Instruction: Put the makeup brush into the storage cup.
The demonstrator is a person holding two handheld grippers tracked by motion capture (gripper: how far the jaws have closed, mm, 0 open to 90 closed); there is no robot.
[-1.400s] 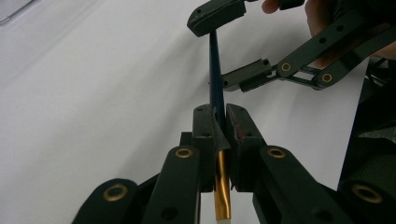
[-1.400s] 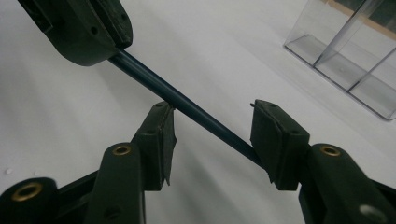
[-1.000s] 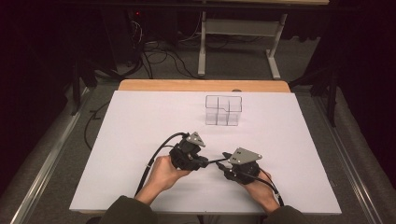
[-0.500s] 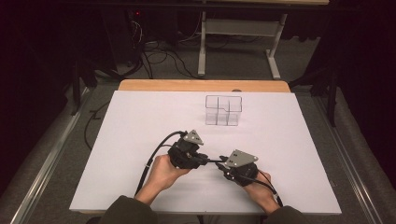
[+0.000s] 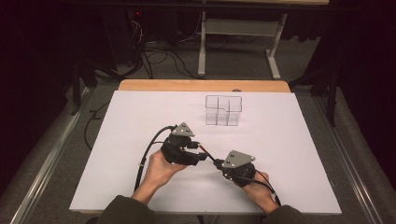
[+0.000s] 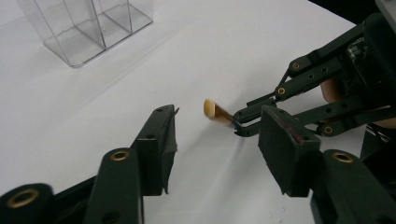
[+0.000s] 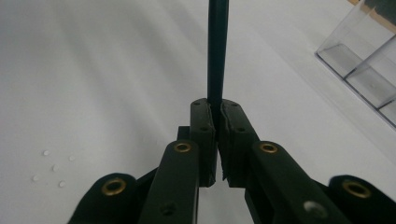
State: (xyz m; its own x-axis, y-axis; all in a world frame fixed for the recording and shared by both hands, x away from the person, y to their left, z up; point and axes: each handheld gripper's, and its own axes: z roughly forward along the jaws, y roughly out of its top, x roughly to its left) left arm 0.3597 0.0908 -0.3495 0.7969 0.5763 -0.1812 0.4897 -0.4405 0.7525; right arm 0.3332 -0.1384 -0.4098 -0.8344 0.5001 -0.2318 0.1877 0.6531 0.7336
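While clamped, stick point(image 6: 218, 113) toward left claw point(image 6: 219, 149)

The left hand-held gripper point(image 5: 198, 154), black with a grey three-cornered plate, points toward 4 o'clock; its jaws have just been opening and stand apart. The right hand-held gripper point(image 5: 215, 162) points toward 10 o'clock, jaws closed tight on a thin dark stick point(image 7: 216, 56).
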